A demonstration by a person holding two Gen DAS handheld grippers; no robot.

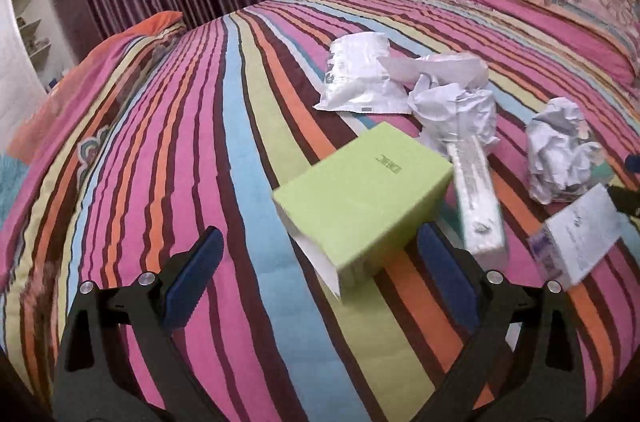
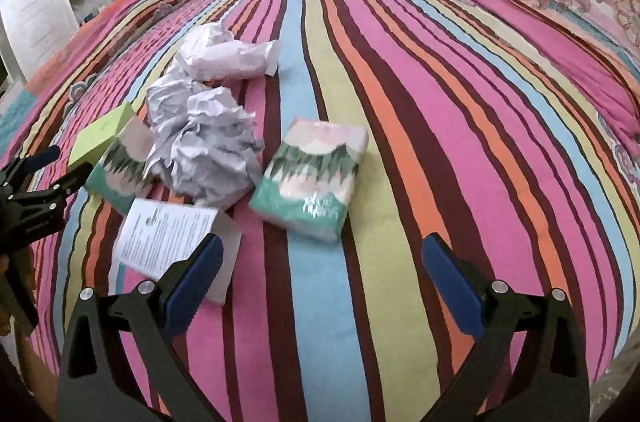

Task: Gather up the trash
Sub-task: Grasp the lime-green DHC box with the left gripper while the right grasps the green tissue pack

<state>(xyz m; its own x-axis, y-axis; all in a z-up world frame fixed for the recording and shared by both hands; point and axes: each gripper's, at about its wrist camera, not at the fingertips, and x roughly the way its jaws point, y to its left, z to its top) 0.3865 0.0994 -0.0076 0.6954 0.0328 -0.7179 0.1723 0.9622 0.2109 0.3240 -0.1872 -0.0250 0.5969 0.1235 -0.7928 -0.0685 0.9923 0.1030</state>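
Trash lies scattered across a bed (image 1: 192,150) covered with a striped quilt, and both grippers hang just above it with nothing in them. In the left wrist view the left gripper (image 1: 320,270) has its blue-padded fingers (image 1: 196,278) spread wide, and the near corner of a lime-green box (image 1: 364,198) sits at centre frame just ahead of the gap between them; the box rests flat on the quilt with a white flap sticking out at its lower edge, which offers an easy edge to catch. My guess is that this box is the left side's target, since the spread looks about wide enough to take it. To its right lies a long white packet (image 1: 478,198), and above that a crumpled paper ball (image 1: 456,110) and a flattened white plastic bag (image 1: 356,74); a second paper wad (image 1: 560,150) sits at right centre. In the right wrist view the right gripper (image 2: 322,274) is likewise wide apart and empty, aimed at a green-and-white tissue pack (image 2: 312,178) lying flat at centre, well clear of the fingers. A printed leaflet (image 2: 164,234) lies at lower left, touching or just under the left finger (image 2: 196,278); I cannot tell which. The big crumpled paper (image 2: 204,150) is bunched against a second patterned pack (image 2: 120,170), so it may drag neighbours when lifted. No bin shows in either view.
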